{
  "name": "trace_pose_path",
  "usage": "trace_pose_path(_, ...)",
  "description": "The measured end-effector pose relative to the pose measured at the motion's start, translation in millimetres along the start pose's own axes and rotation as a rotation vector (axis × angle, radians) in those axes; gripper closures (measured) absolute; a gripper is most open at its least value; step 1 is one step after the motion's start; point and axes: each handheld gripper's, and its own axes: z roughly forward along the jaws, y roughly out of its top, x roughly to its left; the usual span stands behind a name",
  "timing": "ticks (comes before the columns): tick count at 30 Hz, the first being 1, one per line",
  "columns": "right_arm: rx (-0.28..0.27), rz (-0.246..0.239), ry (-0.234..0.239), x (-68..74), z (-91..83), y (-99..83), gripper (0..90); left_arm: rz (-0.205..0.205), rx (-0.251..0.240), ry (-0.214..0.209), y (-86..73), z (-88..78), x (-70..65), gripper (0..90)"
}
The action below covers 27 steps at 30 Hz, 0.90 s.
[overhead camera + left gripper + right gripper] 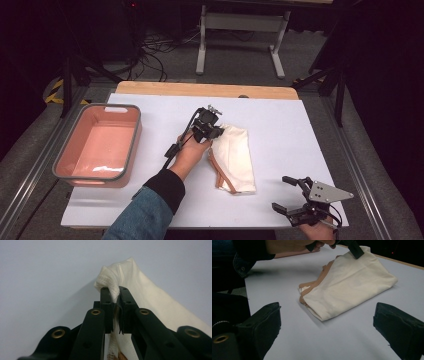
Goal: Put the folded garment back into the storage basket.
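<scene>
Right gripper (294, 196) sits nearest, lower right of the high view, jaws spread wide and holding nothing, parked on the white table sheet (280, 125) just short of the folded cream cloth (234, 156). Looks like it's waiting its turn, out of the way. Left gripper (216, 131) is at centre frame, jaws clamped tight on the cloth's upper-left corner; in the left gripper view the fabric (140, 290) bunches into a wad above the pinch and a strip runs down between the two pads. Corner grip makes sense: a fold edge gives layers to bite, and lifting from a corner lets the rest peel off the sheet instead of dragging. Cloth lies centre of the table, long axis running toward the lower right, tan trim (220, 175) along its left and bottom edge; most of it flat on the sheet, only the pinched corner is raised. Salmon bin (131, 150) with grey rim sits at left of frame, open and nothing in it that I can see, likely the drop target. Path from cloth to bin is bare sheet, plenty of room. Bin's near wall is the one edge to clear, so the cloth needs height or it'll hang up on the rim. Right of the cloth is open too. Table's far wooden edge (205, 89) is well away.
</scene>
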Motion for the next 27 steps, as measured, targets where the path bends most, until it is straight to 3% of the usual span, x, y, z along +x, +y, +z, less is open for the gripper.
trace_pose_path(5,0.000,0.000,-0.001,0.1,-0.2,0.0,8.2,0.017,-0.037,-0.031,3.6,-9.0,-7.1,84.3)
trace_pose_path(13,-0.002,0.000,-0.002,0.3,-1.0,0.0,8.2,0.066,-0.151,-0.103,7.1,-31.0,-17.7,84.3)
trace_pose_path(27,-0.009,0.008,0.002,-0.6,-1.0,-0.7,8.2,0.102,-0.251,-0.171,8.7,-62.3,-34.4,84.4)
